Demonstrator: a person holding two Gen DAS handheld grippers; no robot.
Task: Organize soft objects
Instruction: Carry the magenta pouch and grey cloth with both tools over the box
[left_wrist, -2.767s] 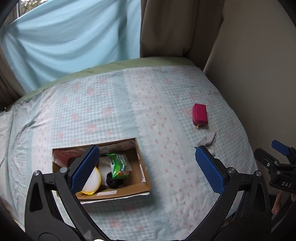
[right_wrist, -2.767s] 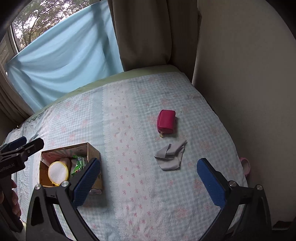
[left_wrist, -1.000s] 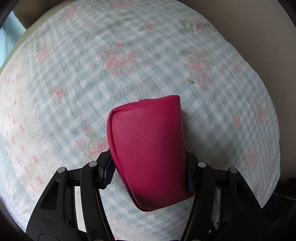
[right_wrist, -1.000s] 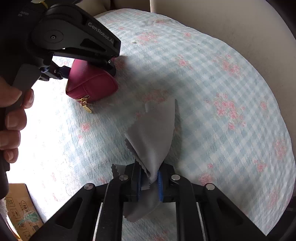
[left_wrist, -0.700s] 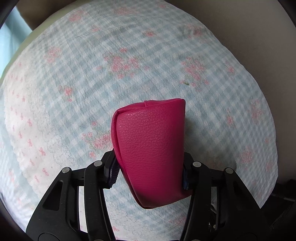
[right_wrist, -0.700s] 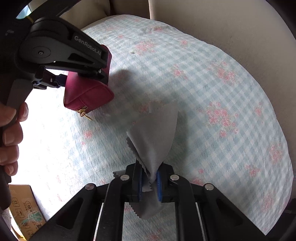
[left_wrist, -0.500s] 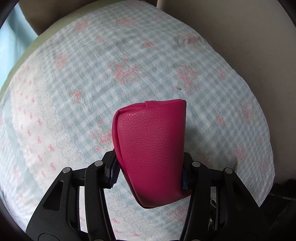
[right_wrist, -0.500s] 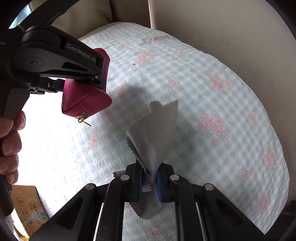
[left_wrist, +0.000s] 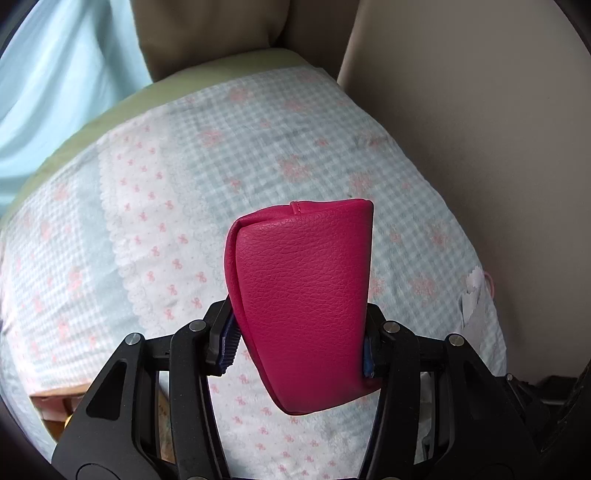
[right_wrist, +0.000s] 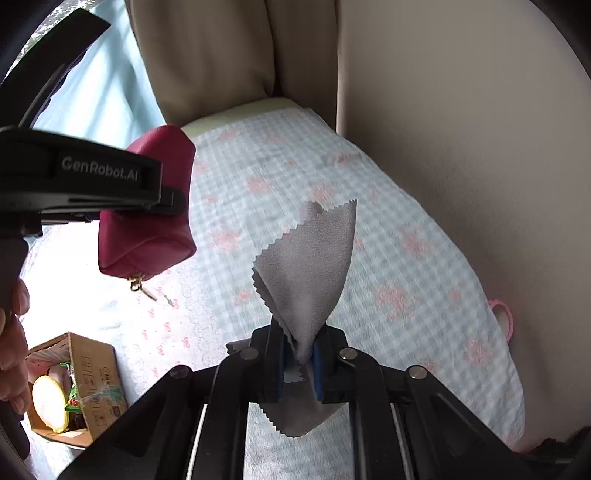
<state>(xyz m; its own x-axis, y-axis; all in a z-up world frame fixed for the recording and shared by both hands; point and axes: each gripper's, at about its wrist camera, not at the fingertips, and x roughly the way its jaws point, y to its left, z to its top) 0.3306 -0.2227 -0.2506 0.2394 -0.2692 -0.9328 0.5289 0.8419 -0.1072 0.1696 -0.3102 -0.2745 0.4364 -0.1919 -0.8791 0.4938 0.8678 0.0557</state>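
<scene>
Two grippers: each carries one soft thing above the bed.
Left gripper (left_wrist: 299, 347): jaws clamped on the sides of the pink pouch (left_wrist: 303, 295), blue pads pressed into its leather-like skin.
Pink pouch: held clear of the bedspread (left_wrist: 184, 206), rounded end pointing away from the camera; from the right wrist view it hangs at upper left (right_wrist: 155, 221), zipper side down, a gold zip pull (right_wrist: 142, 288) dangling below it.
Right gripper (right_wrist: 298, 360): jaws closed tight on the grey cloth (right_wrist: 310, 266), pinching it at a bunched middle.
Grey cloth: zigzag-cut edges, one part fanning up past the fingers, the other drooping below them; lifted off the bedspread.
Cardboard box (right_wrist: 96, 373): open, lying on the bed at lower left in the right wrist view, well apart from both held things; a yellow-rimmed round item (right_wrist: 50, 402) and a green packet (right_wrist: 74, 395) lie inside.
Person's hand (right_wrist: 13, 354): wrapped round the left gripper's handle at the left edge.
Pink ring-shaped item (right_wrist: 502, 317): at the bed's right edge beside the beige wall (right_wrist: 461, 129).
Curtains: a light blue one (left_wrist: 62, 85) and a tan one (left_wrist: 207, 33) beyond the far end of the bed.
</scene>
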